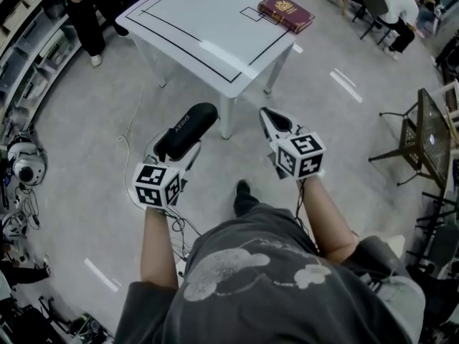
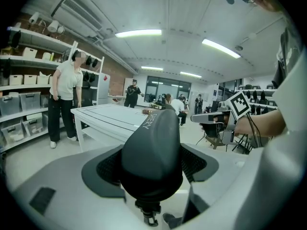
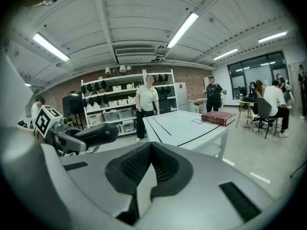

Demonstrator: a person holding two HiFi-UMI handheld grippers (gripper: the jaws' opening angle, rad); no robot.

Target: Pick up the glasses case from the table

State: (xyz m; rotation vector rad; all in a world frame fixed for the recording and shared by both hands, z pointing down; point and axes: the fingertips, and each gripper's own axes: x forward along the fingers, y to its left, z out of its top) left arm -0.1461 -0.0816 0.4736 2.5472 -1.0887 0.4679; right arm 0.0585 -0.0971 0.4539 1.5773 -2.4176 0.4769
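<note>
A black oblong glasses case [image 1: 188,130] is in my left gripper [image 1: 178,147], which is shut on it, the pads pressing on both of its sides. In the left gripper view the case [image 2: 153,152] fills the middle and hides the gap between the jaws. My right gripper [image 1: 270,119] is held beside it to the right with its fingers closed to a point and nothing between them. From the right gripper view the case [image 3: 93,134] shows at the left. Both grippers hang over the floor, in front of a white table [image 1: 193,27].
A dark red book [image 1: 285,12] lies at the table's far right corner. A person [image 1: 86,6] stands by storage shelves at the far left. Black chairs [image 1: 423,138] stand at the right, and people sit at the far right. Cables and gear lie along the left wall.
</note>
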